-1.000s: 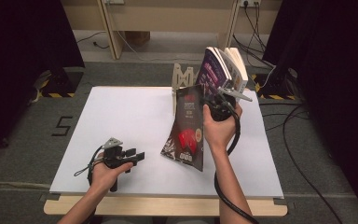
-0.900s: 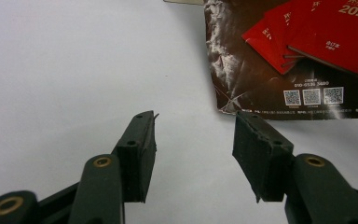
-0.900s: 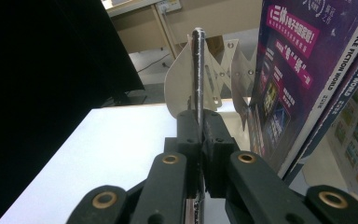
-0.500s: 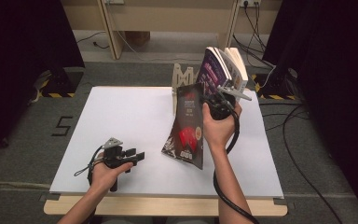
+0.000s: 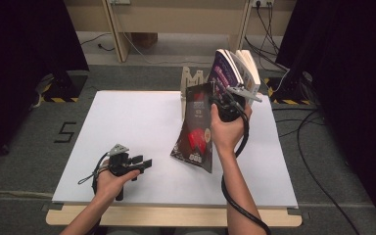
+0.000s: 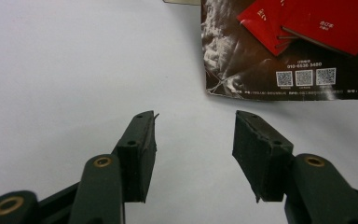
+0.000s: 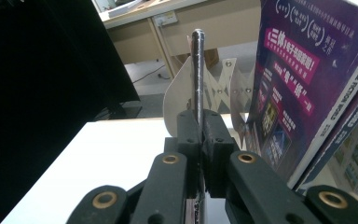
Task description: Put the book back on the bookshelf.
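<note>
The right gripper is pinching the top edge of a thin dark magazine, its jaws pressed together on the cover. In the right gripper view the magazine is seen edge-on, a narrow strip rising between the jaws, so nothing of its face can be read there. In the high view it hangs tilted above the white counter, with its lower corner low over the surface; whether that corner touches the counter cannot be told from this angle. The person's right hand covers part of the cover's right side.

Just behind the magazine stands a pale wooden rack, mostly hidden by it, and beside that a leaning row of books, the nearest purple. In the right gripper view the purple book is cut off at the frame's edge.

The left gripper rests near the counter's front edge, well apart from the rack, its jaws spread with only bare counter between them. Its own view catches the magazine's lower corner, the rest cropped away.
</note>
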{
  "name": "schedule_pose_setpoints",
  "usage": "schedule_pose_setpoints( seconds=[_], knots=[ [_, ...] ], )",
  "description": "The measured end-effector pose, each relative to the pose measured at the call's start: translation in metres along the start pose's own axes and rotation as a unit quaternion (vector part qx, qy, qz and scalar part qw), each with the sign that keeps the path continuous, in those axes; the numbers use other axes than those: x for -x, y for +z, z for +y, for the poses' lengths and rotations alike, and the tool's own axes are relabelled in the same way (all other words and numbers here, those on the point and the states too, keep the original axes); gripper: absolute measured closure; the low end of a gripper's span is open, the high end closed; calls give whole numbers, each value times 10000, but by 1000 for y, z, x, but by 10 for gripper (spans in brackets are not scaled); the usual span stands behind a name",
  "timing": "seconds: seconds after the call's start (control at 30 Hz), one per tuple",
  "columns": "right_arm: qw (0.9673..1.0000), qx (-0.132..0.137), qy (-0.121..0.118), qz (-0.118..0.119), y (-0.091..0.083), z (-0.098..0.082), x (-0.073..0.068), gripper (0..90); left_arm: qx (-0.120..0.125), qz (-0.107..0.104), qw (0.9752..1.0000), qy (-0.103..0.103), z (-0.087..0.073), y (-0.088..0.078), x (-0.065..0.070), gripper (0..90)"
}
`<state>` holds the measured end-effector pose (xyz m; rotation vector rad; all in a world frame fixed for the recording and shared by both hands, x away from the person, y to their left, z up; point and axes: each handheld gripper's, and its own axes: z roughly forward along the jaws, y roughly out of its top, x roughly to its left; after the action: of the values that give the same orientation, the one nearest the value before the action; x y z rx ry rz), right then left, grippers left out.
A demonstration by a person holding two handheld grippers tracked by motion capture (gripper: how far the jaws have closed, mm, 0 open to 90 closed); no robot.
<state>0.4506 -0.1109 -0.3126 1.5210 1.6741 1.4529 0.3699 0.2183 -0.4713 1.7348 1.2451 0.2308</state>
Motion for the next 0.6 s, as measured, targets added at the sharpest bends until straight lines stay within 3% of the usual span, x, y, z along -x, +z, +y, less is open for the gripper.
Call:
schedule_pose_setpoints(
  seconds=[0.43,0.6],
  knots=[
    [9999,133,-21,-65,6,8,-4,876,59,-84,9999,44,8,4,7,483],
    [9998,165,-66,-55,9,8,-6,876,225,-190,9995,130,30,7,21,477]
  ],
)
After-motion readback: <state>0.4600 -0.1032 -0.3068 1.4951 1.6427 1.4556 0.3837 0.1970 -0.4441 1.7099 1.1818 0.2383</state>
